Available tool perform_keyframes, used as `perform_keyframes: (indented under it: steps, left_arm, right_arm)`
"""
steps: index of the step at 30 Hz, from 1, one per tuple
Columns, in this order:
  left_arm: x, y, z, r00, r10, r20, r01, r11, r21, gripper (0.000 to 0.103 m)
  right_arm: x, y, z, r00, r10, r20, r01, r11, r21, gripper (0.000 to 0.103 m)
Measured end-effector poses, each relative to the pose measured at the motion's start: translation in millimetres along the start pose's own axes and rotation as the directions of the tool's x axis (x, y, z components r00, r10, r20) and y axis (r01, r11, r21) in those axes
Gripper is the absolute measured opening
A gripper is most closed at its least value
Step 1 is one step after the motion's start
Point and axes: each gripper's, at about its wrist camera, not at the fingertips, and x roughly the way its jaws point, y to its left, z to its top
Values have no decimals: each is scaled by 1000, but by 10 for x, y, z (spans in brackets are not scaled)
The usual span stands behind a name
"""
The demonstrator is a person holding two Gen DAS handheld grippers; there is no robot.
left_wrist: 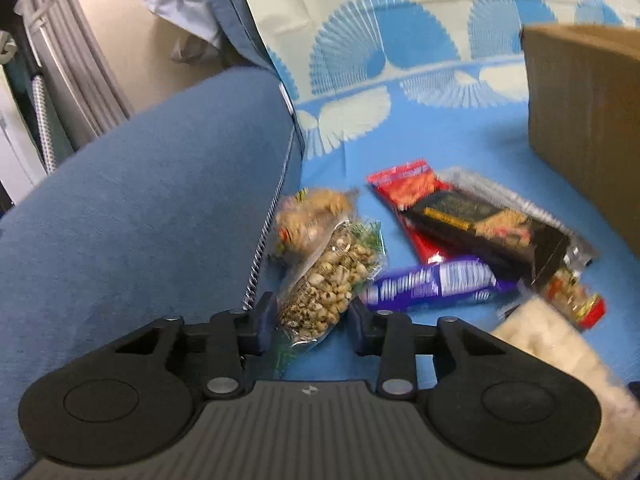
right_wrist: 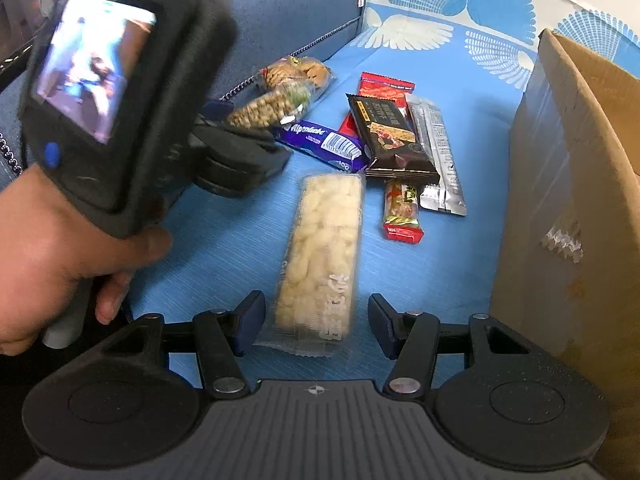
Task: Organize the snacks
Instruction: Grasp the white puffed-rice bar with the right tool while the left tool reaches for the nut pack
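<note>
Several snack packs lie on a blue patterned sheet. My left gripper is open, its fingers on either side of a clear bag of speckled puffed snacks, which also shows in the right wrist view. My right gripper is open around the near end of a long clear pack of pale puffs. A purple Alpenliebe pack, a black bar pack, a red pack, a silver pack and a small red bar lie beyond.
A cardboard box stands at the right, also in the left wrist view. A blue cushion rises on the left. A bag of brown snacks lies against it. The person's hand holds the left gripper.
</note>
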Motion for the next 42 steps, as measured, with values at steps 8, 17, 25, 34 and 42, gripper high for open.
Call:
perform_keyframes:
  steps: [8, 17, 25, 34, 42]
  left_arm:
    - [-446, 283, -23, 994, -98, 50, 104, 985, -137, 26]
    - [-1090, 540, -149, 951, -260, 169, 298, 916, -270, 26]
    - [-1267, 714, -236, 893, -422, 155, 448, 803, -394, 26]
    - [-951, 691, -253, 925, -372, -76, 293, 828, -479, 35]
    - [-906, 523, -216, 930, -341, -136, 270, 887, -376, 74]
  right_arm:
    - [-41, 72, -15, 1000, -14, 23, 14, 1000, -15, 44]
    - [-164, 94, -42, 998, -30, 49, 30, 999, 13, 39]
    - [-271, 160, -82, 998, -29, 62, 30, 1000, -7, 39]
    - [-196, 143, -101, 999, -22, 27, 22, 1000, -14, 39]
    - [-204, 138, -93, 999, -11, 36, 12, 1000, -19, 40]
